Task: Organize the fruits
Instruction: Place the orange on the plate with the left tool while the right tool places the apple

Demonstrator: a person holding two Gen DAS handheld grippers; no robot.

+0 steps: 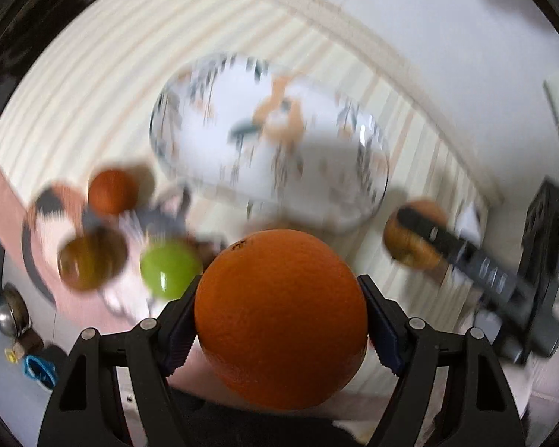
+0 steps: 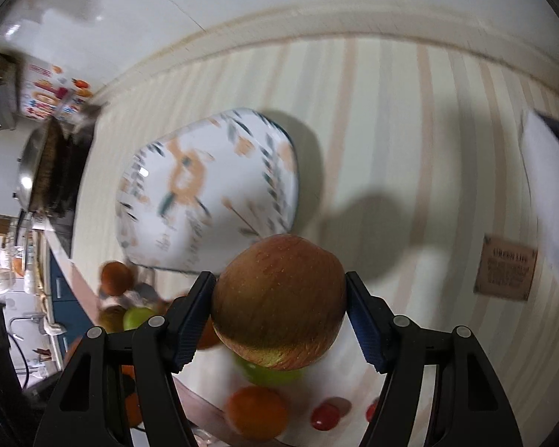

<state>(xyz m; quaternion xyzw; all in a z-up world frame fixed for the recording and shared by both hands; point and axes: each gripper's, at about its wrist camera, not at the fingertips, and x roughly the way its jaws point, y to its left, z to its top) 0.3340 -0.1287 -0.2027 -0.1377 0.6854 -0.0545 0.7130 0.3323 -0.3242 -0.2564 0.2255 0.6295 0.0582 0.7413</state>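
My left gripper (image 1: 281,313) is shut on a large orange (image 1: 281,320) and holds it above the striped cloth, just short of a white patterned plate (image 1: 268,141). My right gripper (image 2: 279,303) is shut on a red-yellow apple (image 2: 279,301); the same plate (image 2: 208,186) lies ahead and to the left. In the left wrist view the right gripper (image 1: 462,249) shows at the right with its apple (image 1: 410,238). Loose fruit lies left: a green apple (image 1: 169,268), a brownish apple (image 1: 91,260) and a dark orange fruit (image 1: 111,190).
Below the right gripper lie another orange (image 2: 257,411), a green apple (image 2: 268,374) and small red fruits (image 2: 326,415). A metal pot (image 2: 41,167) stands at the far left, a brown label card (image 2: 507,268) at the right. Both views are motion-blurred.
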